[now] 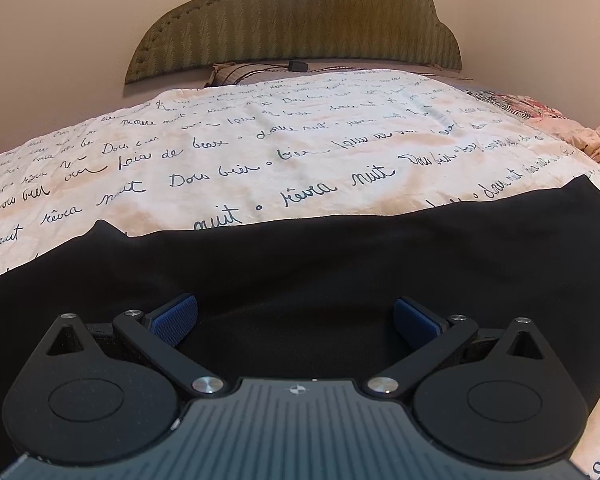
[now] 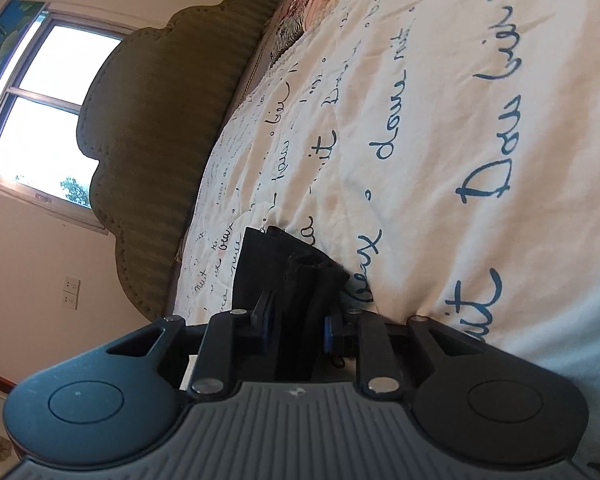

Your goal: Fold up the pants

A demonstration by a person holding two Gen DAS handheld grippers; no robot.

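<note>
While right gripper [image 2: 300, 320] pinches bunched black fabric pants [image 1: 340, 264], left gripper [image 1: 296, 320] hovers wide open, empty, just above pants lying crosswise along near bed edge [image 1: 596, 432].

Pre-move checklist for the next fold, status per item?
1. Right gripper shut on the black pants: ok, bunched cloth sits between its fingers.
2. Left gripper free: ok, open, fingers spread above the pants, holding nothing.
3. Pants lying flat under the left gripper: ok, only slight ripples.
4. Bedspread ahead free of other things: ok where visible.
5. Layers in the right grip complete: cannot tell.
6. Far end of the pants: cannot tell, out of view.
</note>
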